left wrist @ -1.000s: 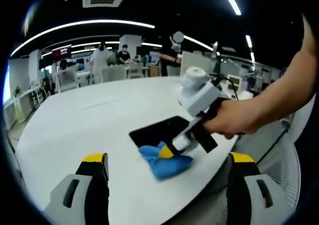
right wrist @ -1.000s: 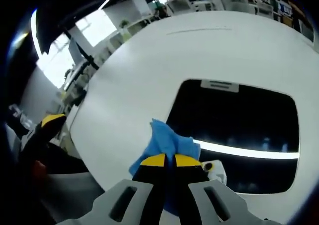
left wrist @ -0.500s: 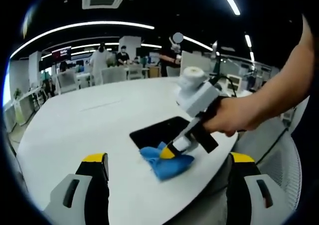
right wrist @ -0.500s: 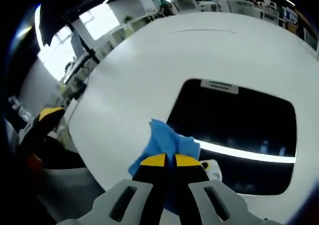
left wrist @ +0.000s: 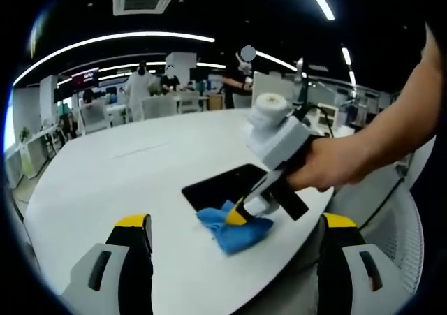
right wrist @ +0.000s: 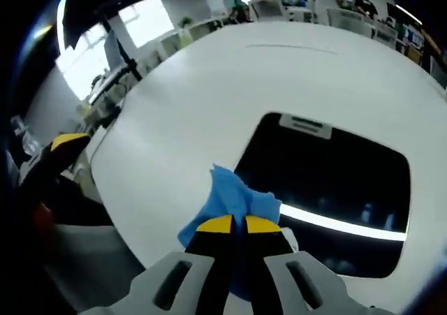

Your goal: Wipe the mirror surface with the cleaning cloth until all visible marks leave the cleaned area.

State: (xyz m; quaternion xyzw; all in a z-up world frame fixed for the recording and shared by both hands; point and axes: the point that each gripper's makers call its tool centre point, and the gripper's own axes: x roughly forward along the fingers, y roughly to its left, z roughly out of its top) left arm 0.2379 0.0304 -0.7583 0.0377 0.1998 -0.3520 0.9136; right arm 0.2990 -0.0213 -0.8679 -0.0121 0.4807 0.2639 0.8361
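Still no real change: right hand-held gripper [right wrist: 234,225] clamped on blue cloth [right wrist: 234,202] beside mirror [right wrist: 328,189].

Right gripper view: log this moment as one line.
right tongs: shut on blue cloth | cloth: at mirror edge | left tongs: open, idle

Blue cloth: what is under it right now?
The cloth, pinched by the right gripper, lies over the mirror edge and the white table. Any marks beneath it are covered.
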